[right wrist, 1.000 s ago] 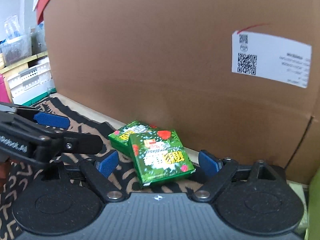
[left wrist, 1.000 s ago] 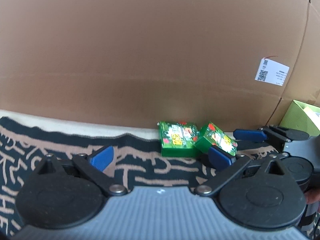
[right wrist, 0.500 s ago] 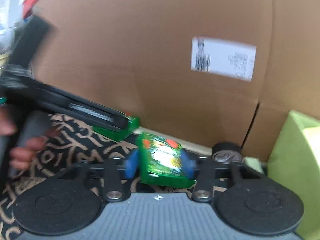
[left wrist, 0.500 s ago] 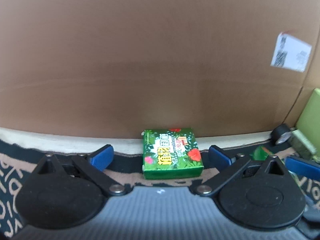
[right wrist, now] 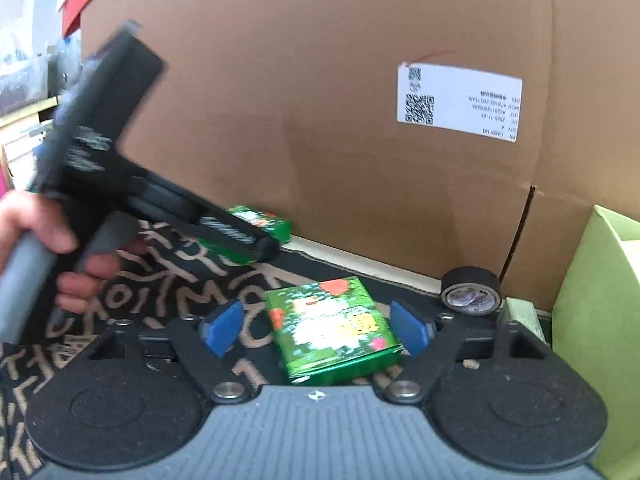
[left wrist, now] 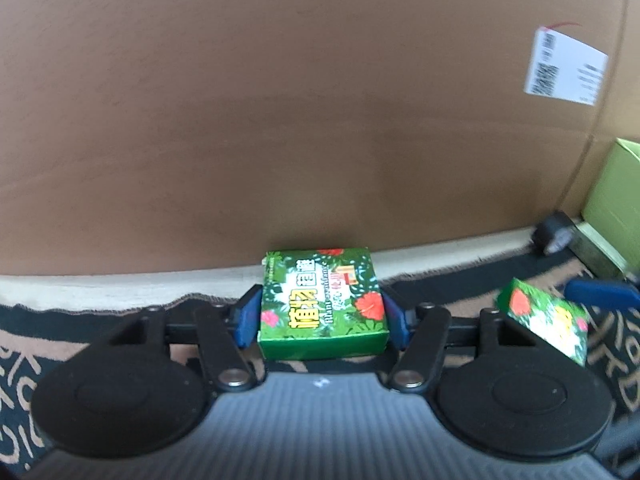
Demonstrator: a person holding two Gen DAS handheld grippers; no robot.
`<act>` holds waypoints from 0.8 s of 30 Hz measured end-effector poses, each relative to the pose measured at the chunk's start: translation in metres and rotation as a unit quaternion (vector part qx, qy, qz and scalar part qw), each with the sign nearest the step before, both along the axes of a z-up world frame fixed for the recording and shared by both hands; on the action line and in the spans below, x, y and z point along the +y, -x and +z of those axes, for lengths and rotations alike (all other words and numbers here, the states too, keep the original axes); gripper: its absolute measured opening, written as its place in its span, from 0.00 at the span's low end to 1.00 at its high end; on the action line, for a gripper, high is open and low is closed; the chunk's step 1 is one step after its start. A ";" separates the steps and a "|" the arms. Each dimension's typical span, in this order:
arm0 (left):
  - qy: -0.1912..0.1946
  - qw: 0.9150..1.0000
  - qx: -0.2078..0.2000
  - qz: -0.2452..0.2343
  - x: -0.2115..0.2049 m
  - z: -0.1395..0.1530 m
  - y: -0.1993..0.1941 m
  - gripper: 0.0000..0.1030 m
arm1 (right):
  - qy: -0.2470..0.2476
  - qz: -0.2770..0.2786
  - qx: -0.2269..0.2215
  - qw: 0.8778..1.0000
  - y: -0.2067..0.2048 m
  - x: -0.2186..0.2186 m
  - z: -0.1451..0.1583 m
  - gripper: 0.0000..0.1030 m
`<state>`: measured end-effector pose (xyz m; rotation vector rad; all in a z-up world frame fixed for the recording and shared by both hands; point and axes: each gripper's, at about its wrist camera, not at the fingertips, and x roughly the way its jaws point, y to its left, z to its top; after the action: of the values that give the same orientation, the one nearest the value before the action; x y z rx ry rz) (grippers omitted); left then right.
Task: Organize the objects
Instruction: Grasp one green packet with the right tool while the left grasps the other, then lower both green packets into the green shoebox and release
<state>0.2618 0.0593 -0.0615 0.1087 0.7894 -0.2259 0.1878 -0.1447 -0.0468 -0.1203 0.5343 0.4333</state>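
Left-wrist view: the left gripper is closing, and its blue pads are seen pressed on both sides of a small green cardboard box printed with red flowers. That box lies flat at the far edge of a black cloth with tan line patterns, close to a big brown cardboard wall; little room is left behind it. Its long axis runs from pad to pad, and yellow and white characters are printed across its top. To its right a second green flowered box is seen tilted.

Right-wrist view: the right gripper is opening, and the second box sits loose between the spread pads, touched by neither. A black tape roll and a lime-green container close off the right side. A white label with QR codes is stuck to the wall; its small text appears upside down.
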 end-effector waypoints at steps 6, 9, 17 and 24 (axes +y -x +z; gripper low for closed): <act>0.006 0.998 0.007 -0.065 0.000 0.007 0.029 0.60 | -0.030 -0.006 0.047 0.998 -0.011 -0.011 -0.003 0.74; -0.015 0.998 0.001 -0.060 -0.008 0.006 0.034 0.72 | -0.024 -0.021 0.042 0.999 -0.001 -0.010 -0.001 0.73; -0.018 0.999 0.008 -0.040 -0.004 0.005 0.040 0.58 | -0.014 -0.038 0.018 0.999 0.020 -0.008 0.003 0.69; 0.027 0.998 -0.022 -0.057 -0.021 0.036 0.070 0.58 | -0.044 -0.046 -0.035 0.997 0.063 -0.034 0.019 0.68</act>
<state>0.1920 0.0381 -0.0257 0.1079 0.7344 -0.3511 0.1253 -0.1784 -0.0281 -0.0259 0.4493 0.3606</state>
